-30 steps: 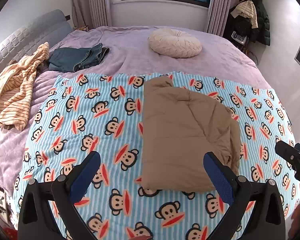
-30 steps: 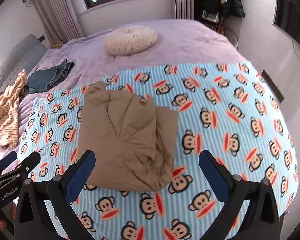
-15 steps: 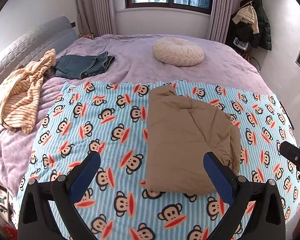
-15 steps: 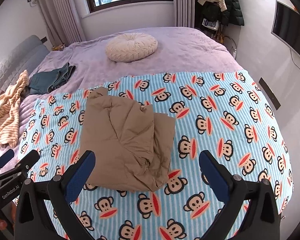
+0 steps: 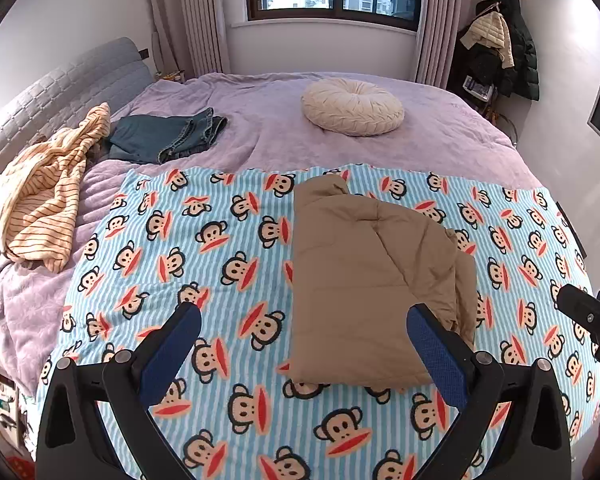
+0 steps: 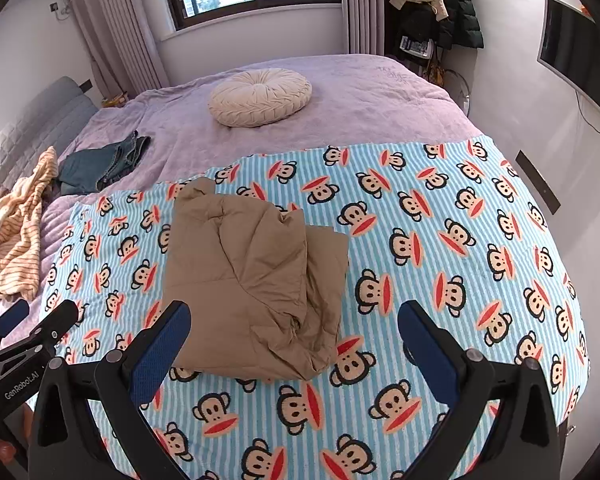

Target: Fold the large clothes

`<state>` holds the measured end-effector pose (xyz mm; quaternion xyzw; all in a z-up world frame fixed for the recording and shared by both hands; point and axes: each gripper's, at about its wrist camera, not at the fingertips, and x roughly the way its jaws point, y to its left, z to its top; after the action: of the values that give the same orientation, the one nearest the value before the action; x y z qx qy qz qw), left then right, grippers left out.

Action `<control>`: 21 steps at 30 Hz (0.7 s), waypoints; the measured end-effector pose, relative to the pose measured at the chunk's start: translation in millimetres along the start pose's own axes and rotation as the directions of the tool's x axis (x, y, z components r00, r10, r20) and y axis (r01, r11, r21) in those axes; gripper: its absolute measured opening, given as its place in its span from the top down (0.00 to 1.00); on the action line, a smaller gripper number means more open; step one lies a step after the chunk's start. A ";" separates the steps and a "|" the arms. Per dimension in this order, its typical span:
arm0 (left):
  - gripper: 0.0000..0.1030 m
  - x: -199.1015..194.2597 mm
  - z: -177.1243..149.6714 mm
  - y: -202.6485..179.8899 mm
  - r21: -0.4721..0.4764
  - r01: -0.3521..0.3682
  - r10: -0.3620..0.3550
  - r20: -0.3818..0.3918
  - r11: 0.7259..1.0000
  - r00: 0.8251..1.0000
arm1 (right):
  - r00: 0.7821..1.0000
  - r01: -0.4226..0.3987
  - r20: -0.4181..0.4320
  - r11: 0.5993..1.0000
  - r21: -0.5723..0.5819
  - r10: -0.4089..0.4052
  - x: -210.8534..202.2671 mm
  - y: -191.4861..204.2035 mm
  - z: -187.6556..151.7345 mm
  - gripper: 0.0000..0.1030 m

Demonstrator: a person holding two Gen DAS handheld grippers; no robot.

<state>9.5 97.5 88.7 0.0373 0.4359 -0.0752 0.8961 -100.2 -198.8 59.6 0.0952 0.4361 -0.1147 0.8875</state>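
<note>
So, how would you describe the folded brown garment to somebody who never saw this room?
Look at the bed, then at the blue striped blanket with monkey faces across its near half. The brown garment lies folded on that blanket: plain, puffy and quilted, unlike the jeans and striped top further left.

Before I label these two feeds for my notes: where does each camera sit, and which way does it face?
Left wrist: on the left gripper, facing across the bed at the brown garment; its open fingers and the right gripper's tip show.
Right wrist: on the right gripper, facing the window; its open fingers and the left gripper show.
Shared: garment, monkey blanket, round cushion, jeans.
</note>
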 end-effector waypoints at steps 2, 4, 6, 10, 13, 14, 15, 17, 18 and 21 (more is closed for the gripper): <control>0.00 -0.1 0.1 -0.5 0.000 0.000 0.000 -0.001 1.000 1.000 | 1.000 0.000 0.000 1.000 0.001 0.000 -0.8 0.2 -0.3 0.00; 0.00 0.1 1.0 -0.5 -0.001 0.000 -0.001 -0.001 1.000 1.000 | 1.000 0.000 0.002 1.000 -0.001 0.000 -0.5 -0.2 -0.2 0.00; 0.00 0.5 0.7 -0.4 0.000 0.001 -0.001 -0.002 1.000 1.000 | 1.000 0.000 0.001 1.000 0.000 0.000 -0.2 0.0 -0.4 0.00; 0.00 1.0 0.6 -0.8 0.000 -0.001 0.001 -0.002 1.000 1.000 | 1.000 0.000 -0.004 1.000 0.005 0.000 -1.9 1.9 -2.7 0.00; 0.00 1.1 0.7 -0.6 0.000 -0.001 0.001 -0.002 1.000 1.000 | 1.000 0.001 -0.006 1.000 0.007 -0.001 -3.0 3.0 -3.9 0.00; 0.00 1.2 0.7 -0.5 0.000 0.000 0.000 -0.002 1.000 1.000 | 1.000 0.002 -0.005 1.000 0.007 -0.002 -2.7 2.9 -3.6 0.00; 0.00 1.2 0.8 -0.5 0.000 0.000 0.000 -0.002 1.000 1.000 | 1.000 0.002 -0.005 1.000 0.007 -0.002 -2.4 2.8 -3.3 0.00; 0.00 1.4 1.3 -0.9 0.000 0.000 0.000 -0.002 1.000 1.000 | 1.000 0.002 -0.005 1.000 0.008 -0.002 -2.5 2.7 -3.3 0.00; 0.00 1.4 1.0 -0.6 0.000 0.000 0.000 -0.002 1.000 1.000 | 1.000 0.002 -0.005 1.000 0.008 -0.002 -3.3 3.2 -3.9 0.00; 0.00 1.6 1.0 -0.5 0.000 0.000 0.000 -0.002 1.000 1.000 | 1.000 0.001 -0.006 1.000 0.007 -0.001 -2.3 2.5 -3.1 0.00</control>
<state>11.2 96.6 88.1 0.0376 0.4366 -0.0753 0.8957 -103.2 -195.4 59.7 0.0984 0.4383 -0.1166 0.8858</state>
